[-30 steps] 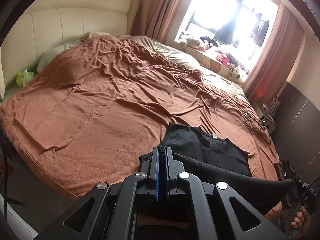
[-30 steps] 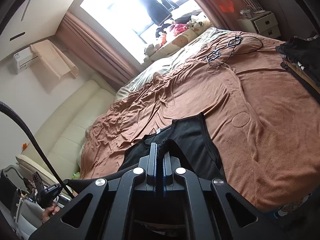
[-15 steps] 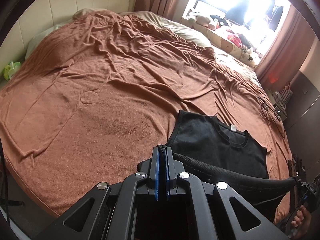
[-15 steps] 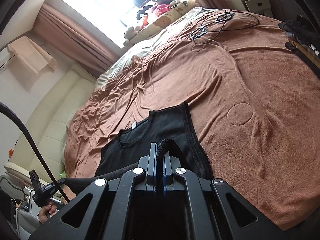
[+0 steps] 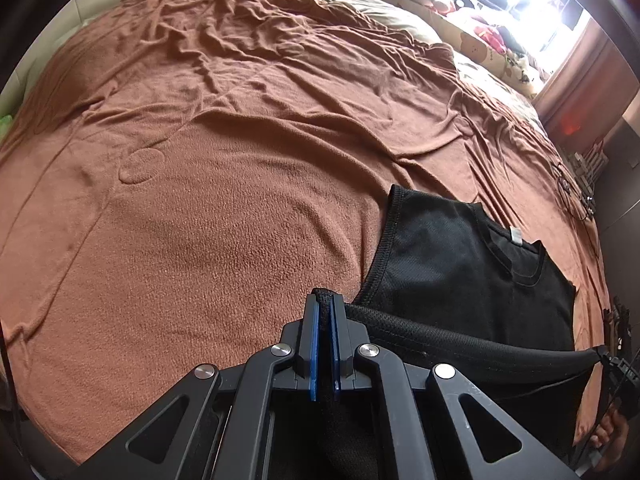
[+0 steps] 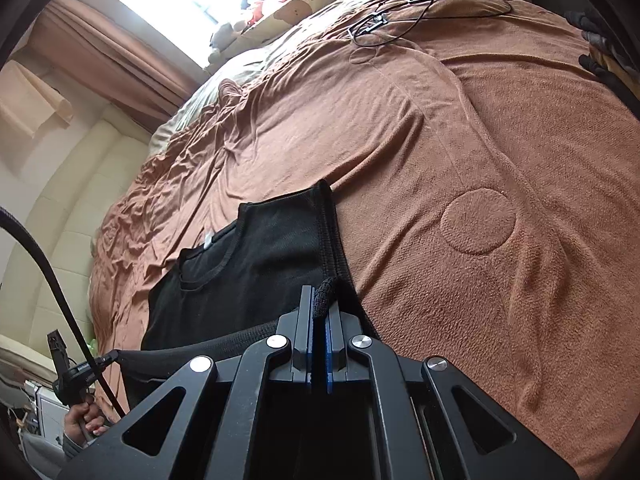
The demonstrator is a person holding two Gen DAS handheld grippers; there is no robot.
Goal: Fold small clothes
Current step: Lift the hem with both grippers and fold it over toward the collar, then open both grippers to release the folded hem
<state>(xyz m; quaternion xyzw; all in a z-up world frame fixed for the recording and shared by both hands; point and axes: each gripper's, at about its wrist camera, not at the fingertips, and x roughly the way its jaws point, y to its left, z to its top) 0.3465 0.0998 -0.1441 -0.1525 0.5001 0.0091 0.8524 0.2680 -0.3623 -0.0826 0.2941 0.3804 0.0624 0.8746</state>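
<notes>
Stretching between the two tools, the bottom hem of a black sleeveless top point(image 5: 472, 280) is held taut above the near edge of the bed, while the upper part, with neckline and white label, lies flat on the brown fleece blanket point(image 5: 224, 200).

At the left, the left gripper point(image 5: 324, 300) is seen with its jaws drawn narrow on a bunched corner of the hem; black fabric shows between the blue pads. From there the hem runs as a tight rolled band toward the right gripper point(image 6: 319, 300), whose jaws are likewise pinched on the opposite hem corner, a knot of fabric protruding above them. Farther right on the blanket, well apart from the garment, black cables point(image 6: 400, 20) are lying.

The step in hand is judged to be the carrying of the hem toward the neckline. Only small bunches of cloth are gripped, so a corner could be pulled free if the hem were tensioned further. If one side were advanced ahead of the other, a skewed fold would result. The lower layer could also be dragged along the fleece and creased.
</notes>
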